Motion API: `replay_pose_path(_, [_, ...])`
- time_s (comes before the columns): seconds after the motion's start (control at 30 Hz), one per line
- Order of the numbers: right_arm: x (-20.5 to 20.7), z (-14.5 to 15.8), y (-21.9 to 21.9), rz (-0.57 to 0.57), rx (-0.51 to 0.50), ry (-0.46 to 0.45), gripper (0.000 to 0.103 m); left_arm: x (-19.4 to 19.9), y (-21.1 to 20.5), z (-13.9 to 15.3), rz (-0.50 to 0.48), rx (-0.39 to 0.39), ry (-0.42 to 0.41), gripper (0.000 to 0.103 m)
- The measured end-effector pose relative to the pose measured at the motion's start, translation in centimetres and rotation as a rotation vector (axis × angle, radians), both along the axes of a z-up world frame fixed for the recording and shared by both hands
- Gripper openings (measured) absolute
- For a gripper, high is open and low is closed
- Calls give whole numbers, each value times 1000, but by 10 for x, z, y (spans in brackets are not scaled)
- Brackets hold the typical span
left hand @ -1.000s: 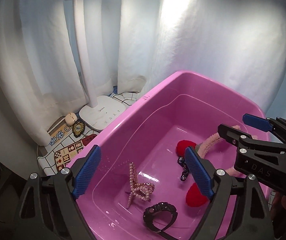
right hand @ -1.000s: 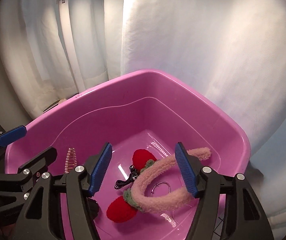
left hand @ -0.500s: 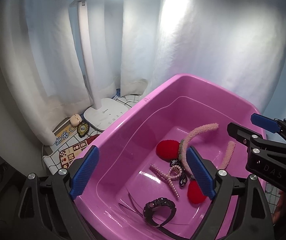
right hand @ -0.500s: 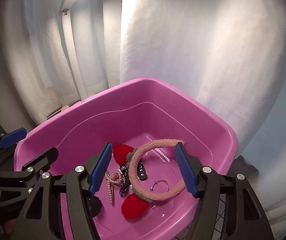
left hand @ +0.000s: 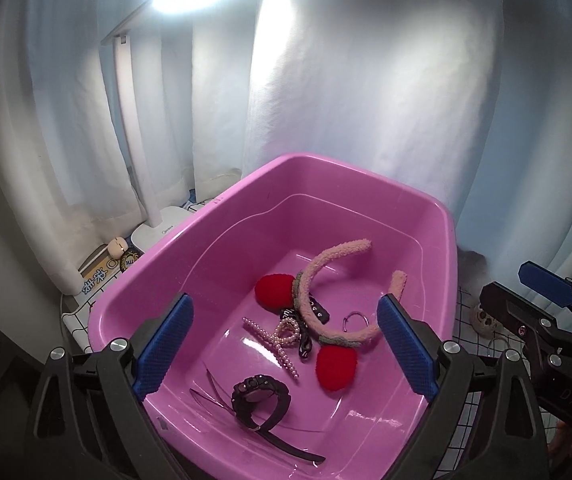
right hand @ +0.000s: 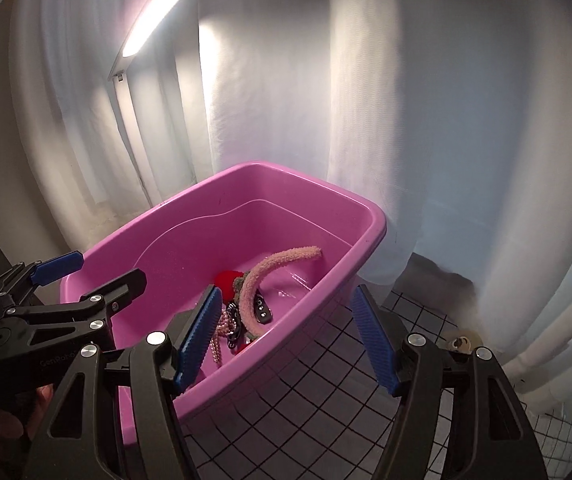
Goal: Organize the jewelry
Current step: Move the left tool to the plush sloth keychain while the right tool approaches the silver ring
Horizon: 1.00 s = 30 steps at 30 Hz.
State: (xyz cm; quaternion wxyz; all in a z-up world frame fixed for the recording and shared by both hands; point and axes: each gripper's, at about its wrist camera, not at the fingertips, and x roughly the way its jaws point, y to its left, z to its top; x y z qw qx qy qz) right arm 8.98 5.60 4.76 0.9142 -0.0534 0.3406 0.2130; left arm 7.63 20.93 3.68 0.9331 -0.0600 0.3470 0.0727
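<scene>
Left gripper jaws opening wide, nothing between – hovers above glossy pink plastic tub. Fuzzy pink headband with red pompoms, pearl bow clip, black watch lie inside. Right gripper opening, empty – straddles tub's near rim.

Left gripper angled downward, jaws opening wide with nothing between the pads; right gripper beside it, also tilted down, jaws parting, empty.
</scene>
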Motion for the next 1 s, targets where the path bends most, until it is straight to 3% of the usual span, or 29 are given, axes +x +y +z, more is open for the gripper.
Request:
replay_pose_path(0.27, [-49, -30, -98, -167, -2, 69, 65, -15, -75, 13, -194, -31, -70, 95])
replay_pose_path(0.43, [-72, -56, -162, -310, 3, 130, 65, -14, -121, 7, -313, -30, -65, 96])
replay_pose_path(0.73, [-76, -96, -237, -473, 39, 210, 67, 20, -189, -41, -447, -17, 45, 96])
replay_pose_path(1.0, [-37, -138, -247, -499, 35, 238, 67, 75, -227, -99, -457, 2, 157, 96])
